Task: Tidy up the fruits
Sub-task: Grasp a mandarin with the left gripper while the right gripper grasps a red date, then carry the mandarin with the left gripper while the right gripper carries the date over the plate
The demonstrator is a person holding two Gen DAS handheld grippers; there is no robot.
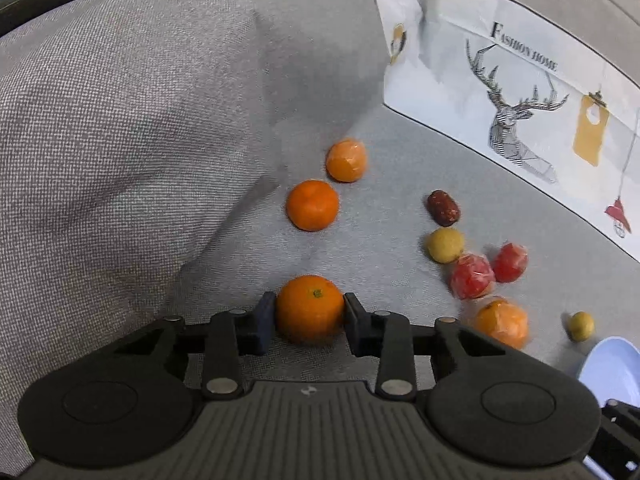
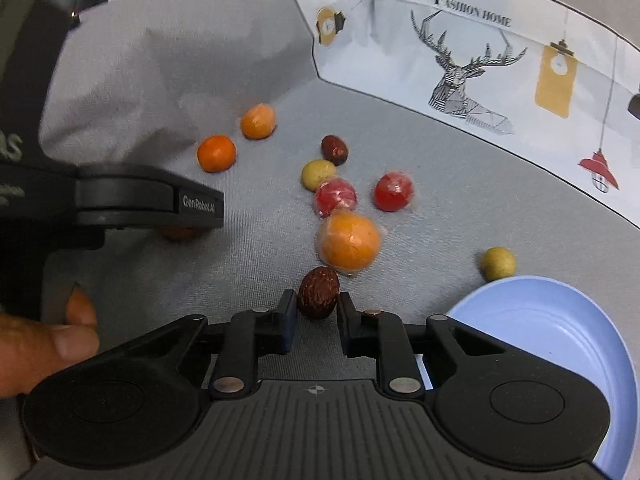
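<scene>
My left gripper [image 1: 310, 312] is shut on an orange mandarin [image 1: 310, 307] resting on the grey sofa seat [image 1: 380, 200]. My right gripper [image 2: 318, 304] has its jaws around a dark brown date [image 2: 318, 293]; the left pad touches it and a narrow gap shows at the right pad. Loose on the seat lie two more mandarins [image 1: 312, 205] [image 1: 346, 160], a wrapped orange [image 2: 348, 242], two wrapped red fruits [image 2: 335, 197] [image 2: 393, 191], two yellowish fruits [image 2: 318, 174] [image 2: 497, 263] and another date [image 2: 334, 149]. A light blue plate [image 2: 560, 320] sits at the lower right.
A grey cushion [image 1: 160, 120] rises at the left. A white patterned cushion with a deer print [image 2: 460, 68] stands along the back right. The left gripper's body [image 2: 148, 202] and a person's fingers [image 2: 48, 340] cross the left of the right wrist view.
</scene>
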